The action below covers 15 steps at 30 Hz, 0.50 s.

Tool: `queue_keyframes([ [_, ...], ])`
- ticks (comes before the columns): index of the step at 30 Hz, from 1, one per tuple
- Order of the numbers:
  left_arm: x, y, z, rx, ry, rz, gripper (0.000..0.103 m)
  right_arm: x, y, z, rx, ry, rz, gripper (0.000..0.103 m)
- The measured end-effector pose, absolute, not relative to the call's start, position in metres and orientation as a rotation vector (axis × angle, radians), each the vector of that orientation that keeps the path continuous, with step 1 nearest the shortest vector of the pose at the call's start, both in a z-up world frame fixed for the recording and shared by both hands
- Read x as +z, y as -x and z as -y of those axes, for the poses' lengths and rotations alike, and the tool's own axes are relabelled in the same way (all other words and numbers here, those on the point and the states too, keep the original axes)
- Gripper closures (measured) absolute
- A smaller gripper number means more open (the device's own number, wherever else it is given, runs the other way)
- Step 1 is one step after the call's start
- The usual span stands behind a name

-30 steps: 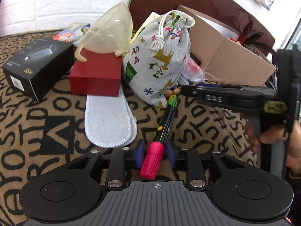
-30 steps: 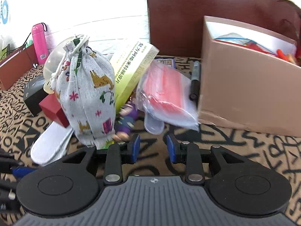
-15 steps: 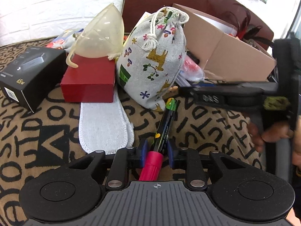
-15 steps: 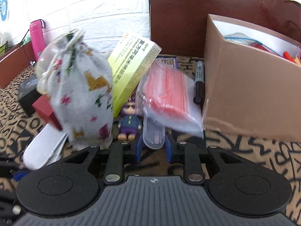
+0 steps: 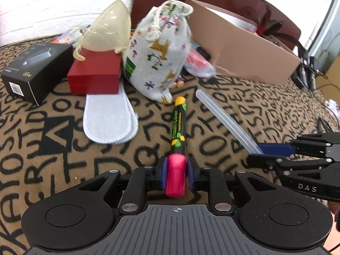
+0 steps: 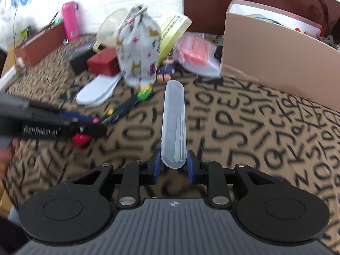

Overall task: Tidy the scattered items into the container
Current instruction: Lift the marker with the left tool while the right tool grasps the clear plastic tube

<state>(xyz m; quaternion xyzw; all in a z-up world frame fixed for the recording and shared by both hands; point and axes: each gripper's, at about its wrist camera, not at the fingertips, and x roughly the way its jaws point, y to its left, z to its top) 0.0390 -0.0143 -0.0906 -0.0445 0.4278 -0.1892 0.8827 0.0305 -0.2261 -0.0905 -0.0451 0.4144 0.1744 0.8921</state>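
Note:
A black marker [image 5: 179,125] with a pink cap and yellow-green tip lies on the lettered brown cloth. Its cap sits between the pads of my left gripper [image 5: 176,170], which press on it while the jaws are opening slightly. My right gripper [image 6: 173,165] is shut on one end of a clear plastic tube case [image 6: 174,116], which sticks out forward above the cloth. In the left wrist view that case [image 5: 225,119] slants up from the right gripper [image 5: 269,155]. The open cardboard box [image 6: 276,63] stands at the back right with several items inside.
A pile sits left of the box: patterned drawstring bag [image 5: 157,51], red box [image 5: 95,72], black box [image 5: 36,68], white fabric pad [image 5: 108,116], pale cup [image 5: 108,31]. Behind the bag are a red-filled plastic pouch [image 6: 197,53], yellow-green carton [image 6: 172,31] and small figurine [image 6: 166,69].
My left gripper closed on the marker's pink cap. My right gripper closed on the clear case and drew it back from the pile, out over the cloth to the right of the marker.

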Motion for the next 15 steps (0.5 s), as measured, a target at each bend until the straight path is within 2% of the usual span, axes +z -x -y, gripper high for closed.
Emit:
queue_keyframes([
  [1,-0.091,-0.039,0.015,-0.393,0.093,-0.888,0.065,-0.088,-0.029,0.227,0.354,0.086,-0.855,0.072],
  [2,-0.09,-0.04,0.015,-0.398,0.098,-0.888,0.063,-0.085,-0.03,0.227,0.344,0.075,-0.84,0.067],
  [4,-0.09,-0.045,0.017,-0.394,0.117,-0.889,0.056,-0.082,-0.035,0.225,0.333,0.072,-0.812,0.065],
  [7,-0.09,-0.055,0.023,-0.392,0.113,-0.888,0.052,-0.082,-0.048,0.22,0.327,0.077,-0.784,0.065],
  [11,-0.091,-0.069,0.031,-0.388,0.092,-0.884,0.051,-0.09,-0.065,0.211,0.334,0.093,-0.804,0.065],
  [12,-0.091,-0.07,0.033,-0.387,0.086,-0.883,0.061,-0.092,-0.068,0.21,0.337,0.093,-0.813,0.065],
  [13,-0.091,-0.071,0.033,-0.379,0.072,-0.882,0.078,-0.094,-0.07,0.209,0.338,0.093,-0.821,0.066],
  [15,-0.092,-0.071,0.034,-0.381,0.053,-0.883,0.086,-0.097,-0.07,0.208,0.339,0.098,-0.826,0.067],
])
